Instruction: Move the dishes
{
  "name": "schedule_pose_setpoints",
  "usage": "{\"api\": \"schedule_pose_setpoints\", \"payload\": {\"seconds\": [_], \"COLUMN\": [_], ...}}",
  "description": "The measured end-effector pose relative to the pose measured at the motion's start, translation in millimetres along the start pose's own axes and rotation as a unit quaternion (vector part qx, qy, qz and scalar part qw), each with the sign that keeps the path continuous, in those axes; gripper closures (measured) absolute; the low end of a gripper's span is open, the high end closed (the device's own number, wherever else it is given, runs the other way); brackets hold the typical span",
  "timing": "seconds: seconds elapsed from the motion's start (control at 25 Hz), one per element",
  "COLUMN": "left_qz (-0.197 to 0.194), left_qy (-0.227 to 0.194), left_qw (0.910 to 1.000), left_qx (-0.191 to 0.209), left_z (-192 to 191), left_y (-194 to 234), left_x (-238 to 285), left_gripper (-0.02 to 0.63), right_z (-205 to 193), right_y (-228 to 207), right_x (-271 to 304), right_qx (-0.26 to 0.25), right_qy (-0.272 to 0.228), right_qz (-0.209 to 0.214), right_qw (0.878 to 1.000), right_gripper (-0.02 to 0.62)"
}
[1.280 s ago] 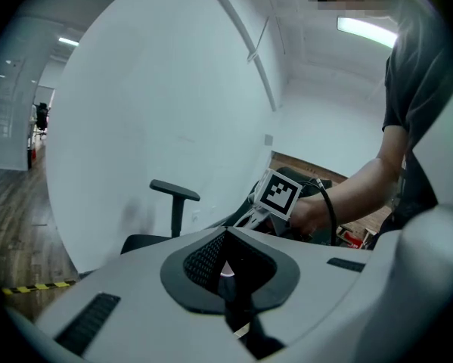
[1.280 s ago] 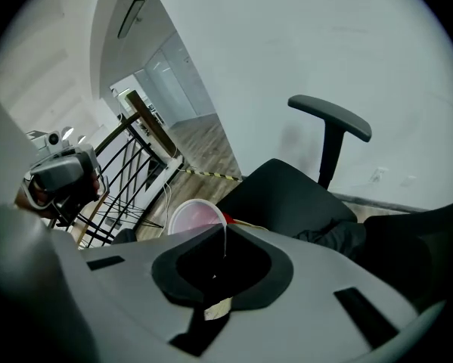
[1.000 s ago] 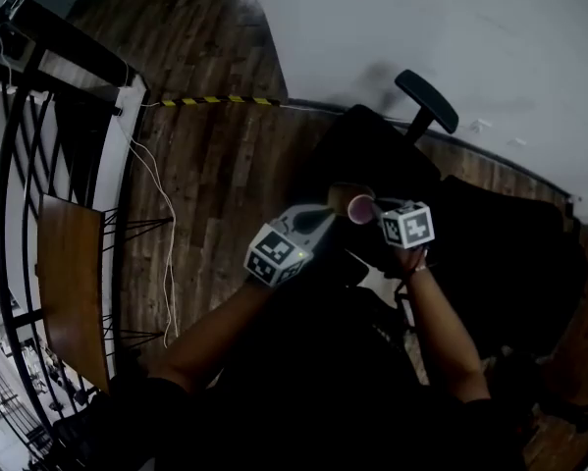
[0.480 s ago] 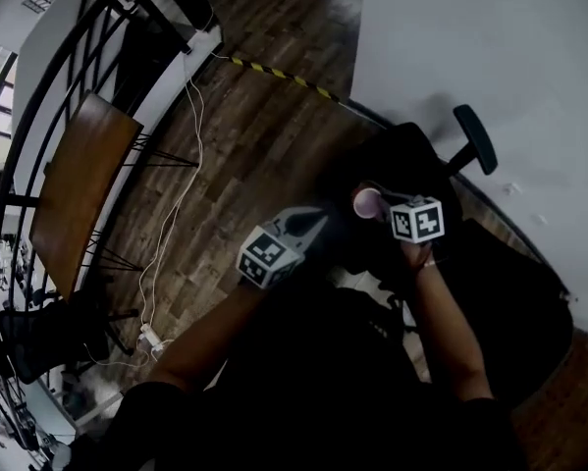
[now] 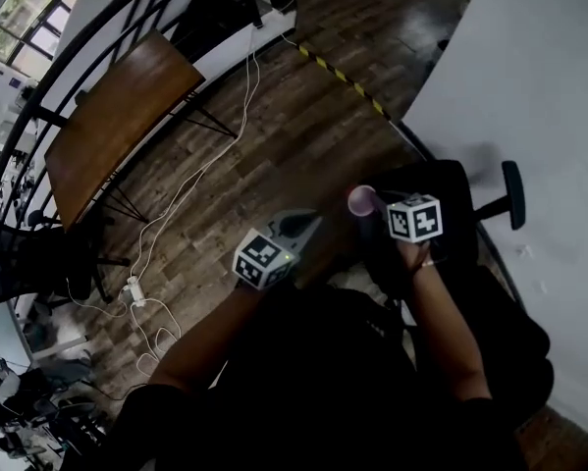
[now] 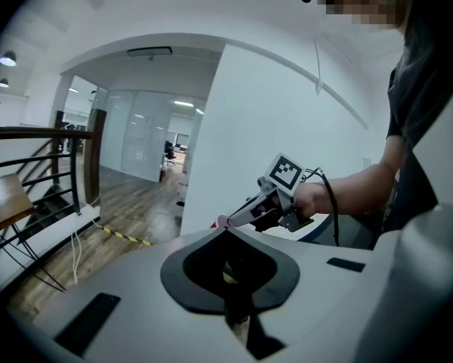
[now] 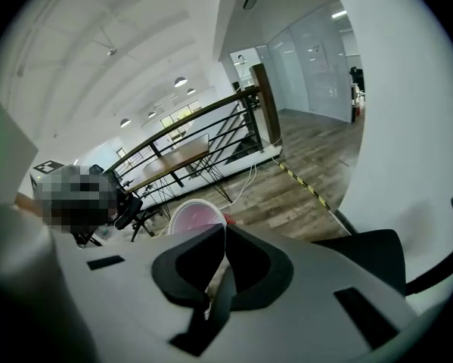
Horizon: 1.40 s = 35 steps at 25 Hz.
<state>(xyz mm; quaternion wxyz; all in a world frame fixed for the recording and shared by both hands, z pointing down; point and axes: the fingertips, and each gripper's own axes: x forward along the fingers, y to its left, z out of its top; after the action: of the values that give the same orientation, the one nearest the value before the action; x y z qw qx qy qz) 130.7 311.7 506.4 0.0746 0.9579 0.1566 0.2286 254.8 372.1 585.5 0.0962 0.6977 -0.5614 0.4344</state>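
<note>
Person stands over wooden floor [image 5: 274,135], no surface within reach. Right gripper [image 5: 371,209]: jaws pinch rim of small pink dish [image 5: 359,200], held out front, clear of body, likely for carrying. Left gripper [image 5: 309,222], just left: jaws pressed together, empty, kept free.

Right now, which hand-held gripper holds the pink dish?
The right hand-held gripper pinches the pink dish by its rim; the left hand-held gripper is shut, empty.
</note>
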Motion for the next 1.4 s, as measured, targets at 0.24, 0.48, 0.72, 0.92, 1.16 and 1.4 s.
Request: {"api": "schedule_pose_setpoints", "payload": {"seconds": [0.24,0.48,0.72,0.92,1.16,1.4], "left_qz": [0.044,0.073,0.098,0.137,0.197,0.248], "left_qy": [-0.019,-0.032,-0.044,-0.053,-0.073,-0.089], "left_qw": [0.9987,0.9963,0.9932,0.9868,0.9724,0.9564], "left_qx": [-0.02,-0.032,-0.045,-0.068,-0.101,-0.126], "left_z": [-17.1,-38.3,-61.6,-86.7,-108.6,-123.2], "left_y": [51.1,97.1,147.9,189.6,225.9,248.5], "left_x": [-67.2,-141.9,-222.8,-290.0,-360.8,-399.7], "left_gripper": [0.615,0.615,0.615,0.615,0.615,0.615], "right_z": [24.7,46.2,69.8,89.1,104.5,119.7], "right_y": [74.4,158.1,249.3,328.4,404.3,445.0], "right_x": [55.2,106.7,162.0,209.8,255.8,288.7], "right_qx": [-0.036,-0.066,-0.092,-0.134,-0.185,-0.228], "right_qy": [0.022,0.039,0.051,0.067,0.095,0.118], "right_qz": [0.033,0.053,0.074,0.103,0.141,0.171], "right_qw": [0.999,0.996,0.992,0.983,0.968,0.951], "right_gripper": [0.575,0.575,0.575,0.575,0.575,0.575]}}
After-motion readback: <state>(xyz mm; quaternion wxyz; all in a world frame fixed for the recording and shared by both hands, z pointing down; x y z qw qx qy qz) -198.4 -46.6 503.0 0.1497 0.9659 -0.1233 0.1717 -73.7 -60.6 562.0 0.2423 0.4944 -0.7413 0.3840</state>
